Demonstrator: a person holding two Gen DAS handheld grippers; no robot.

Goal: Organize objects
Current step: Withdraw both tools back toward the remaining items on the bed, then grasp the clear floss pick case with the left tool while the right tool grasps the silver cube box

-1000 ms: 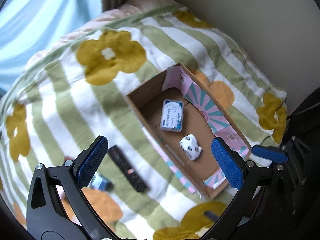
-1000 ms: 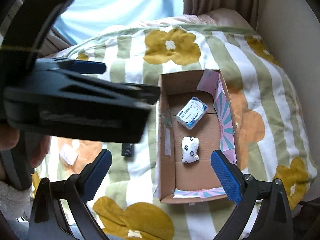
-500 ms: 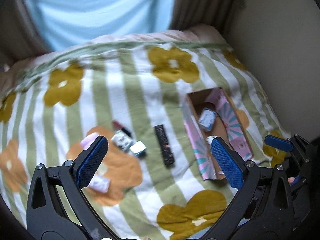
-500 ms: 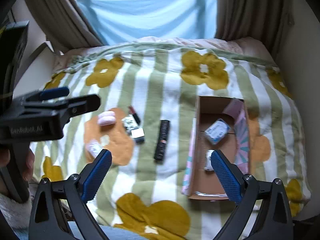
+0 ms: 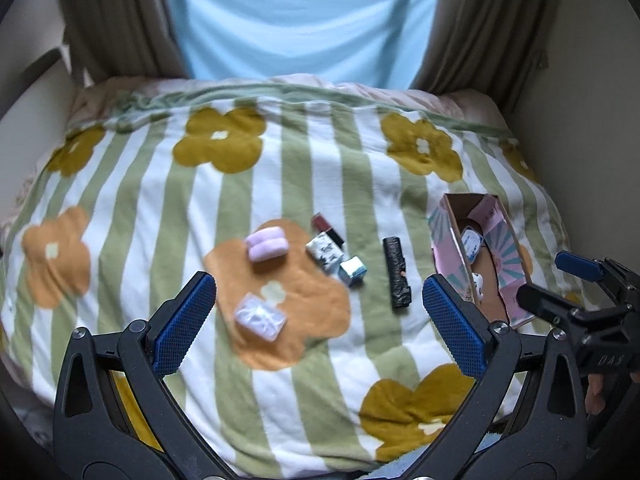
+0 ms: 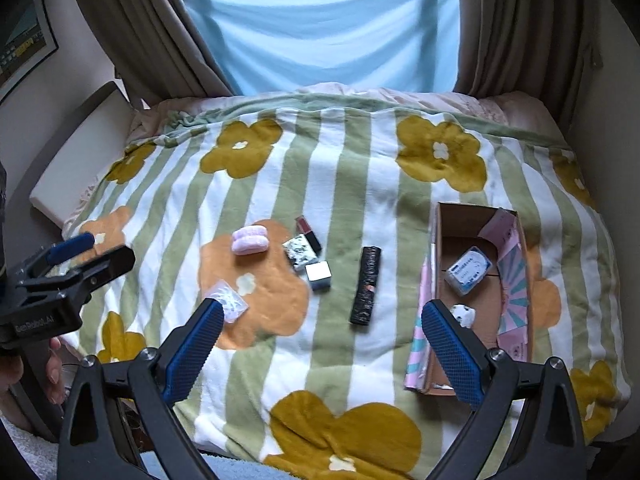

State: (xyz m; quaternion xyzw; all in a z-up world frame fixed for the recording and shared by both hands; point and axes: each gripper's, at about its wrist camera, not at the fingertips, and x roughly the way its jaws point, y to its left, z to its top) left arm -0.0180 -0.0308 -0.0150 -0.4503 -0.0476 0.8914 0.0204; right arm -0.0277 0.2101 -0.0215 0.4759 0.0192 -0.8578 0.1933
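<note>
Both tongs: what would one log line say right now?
left tongs open, empty | right tongs open, empty | box holds two items | six items loose on blanket

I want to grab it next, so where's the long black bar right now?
In both wrist views the long black bar lies on the striped blanket, between the cardboard box on its right and the small silver cube on its left.

Home bedroom: flowered blanket (image 6: 360, 184), window curtains (image 6: 520, 28).
</note>
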